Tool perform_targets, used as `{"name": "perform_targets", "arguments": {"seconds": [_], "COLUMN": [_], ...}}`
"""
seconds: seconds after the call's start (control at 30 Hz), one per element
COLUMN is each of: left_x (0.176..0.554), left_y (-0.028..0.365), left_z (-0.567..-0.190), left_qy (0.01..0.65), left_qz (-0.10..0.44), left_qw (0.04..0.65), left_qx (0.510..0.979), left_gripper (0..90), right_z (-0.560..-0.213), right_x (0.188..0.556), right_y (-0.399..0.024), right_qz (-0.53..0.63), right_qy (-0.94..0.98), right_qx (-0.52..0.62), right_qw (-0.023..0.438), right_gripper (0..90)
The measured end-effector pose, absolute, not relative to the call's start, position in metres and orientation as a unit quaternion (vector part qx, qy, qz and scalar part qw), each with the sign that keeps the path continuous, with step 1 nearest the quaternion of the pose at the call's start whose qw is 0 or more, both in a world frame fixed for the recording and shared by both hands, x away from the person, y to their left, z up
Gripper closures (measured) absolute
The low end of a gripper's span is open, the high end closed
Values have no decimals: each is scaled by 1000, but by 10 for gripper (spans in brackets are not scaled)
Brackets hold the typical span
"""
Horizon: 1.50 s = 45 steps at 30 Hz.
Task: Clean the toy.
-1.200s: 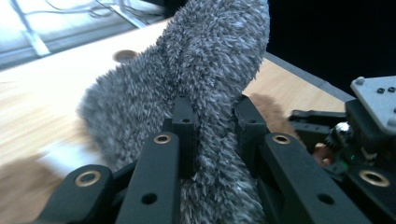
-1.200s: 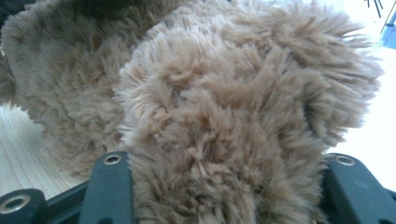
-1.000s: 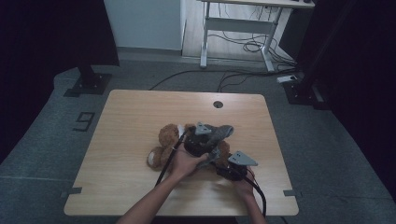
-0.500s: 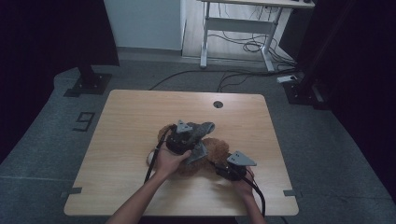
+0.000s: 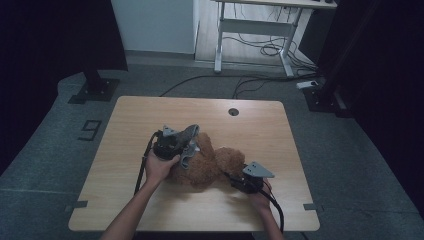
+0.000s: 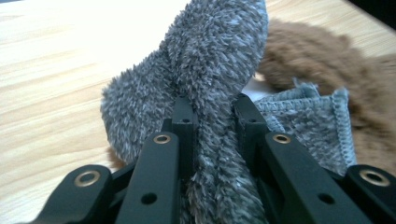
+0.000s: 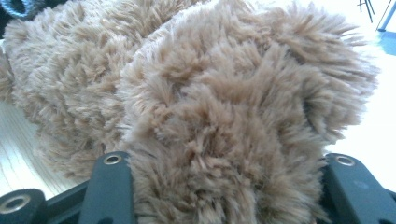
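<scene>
A brown plush toy (image 5: 210, 167) lies on the wooden table (image 5: 260, 125), a little in front of its middle. My left gripper (image 5: 181, 146) hovers at the toy's left end, shut on a grey fleecy cloth (image 5: 189, 135). In the left gripper view the cloth (image 6: 210, 60) is pinched between the two jaws of this gripper (image 6: 215, 116); a stitched grey edge (image 6: 317, 126) lies over the brown fur (image 6: 317, 56). My right gripper (image 5: 236, 178) sits at the toy's right end. In the right gripper view the fur (image 7: 224, 107) bulges between that gripper's (image 7: 229, 186) jaws, which are shut on it.
A round cable hole (image 5: 233, 111) sits near the table's far edge. Bare wood (image 5: 125, 150) stretches to the left of the toy and along the front edge. Behind the table stand a white desk frame (image 5: 250, 30) and floor cables (image 5: 260, 50).
My left gripper has carried the grey cloth to the left, from over the toy's middle to its left end. The right gripper has kept still on the toy.
</scene>
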<state>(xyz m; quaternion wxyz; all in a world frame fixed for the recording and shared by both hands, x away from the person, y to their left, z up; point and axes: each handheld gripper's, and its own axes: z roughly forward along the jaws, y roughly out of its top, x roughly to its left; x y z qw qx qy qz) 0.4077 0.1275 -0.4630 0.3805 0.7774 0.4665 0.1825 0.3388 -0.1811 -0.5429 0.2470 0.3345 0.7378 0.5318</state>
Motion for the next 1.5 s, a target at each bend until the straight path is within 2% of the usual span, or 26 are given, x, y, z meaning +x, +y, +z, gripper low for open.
{"name": "perform_targets", "arguments": {"seconds": [0.23,0.37,0.43,0.53,0.73,0.93,1.1,1.3,1.37,1.5], "left_x": [425,429,429,425,414,402,407,404,397,381], "left_y": [149,171,179,185,175,150,119,117,119,121], "left_z": [-480,-497,-503,-501,-464,-424,-433,-448,-451,-456], "left_qy": [502,535,539,541,506,452,446,456,454,442], "left_qz": [184,137,137,132,175,182,156,132,129,131], "left_qw": [345,353,335,351,385,433,413,421,426,439], "left_qx": [772,755,760,753,752,758,779,772,771,771], "left_gripper": [742,742,742,742,740,739,737,738,740,743], "right_z": [-543,-543,-543,-543,-543,-542,-543,-544,-544,-540], "right_x": [339,340,340,340,341,349,359,356,354,346], "right_y": [-182,-182,-183,-183,-183,-175,-171,-170,-172,-177], "right_qz": [532,533,533,532,526,518,516,511,512,515], "right_qy": [738,738,738,739,740,736,732,733,735,735], "right_qx": [333,333,332,332,332,333,336,332,333,339], "right_qw": [246,245,246,246,257,279,293,303,295,282], "right_gripper": [435,435,435,435,439,450,454,453,425,271]}}
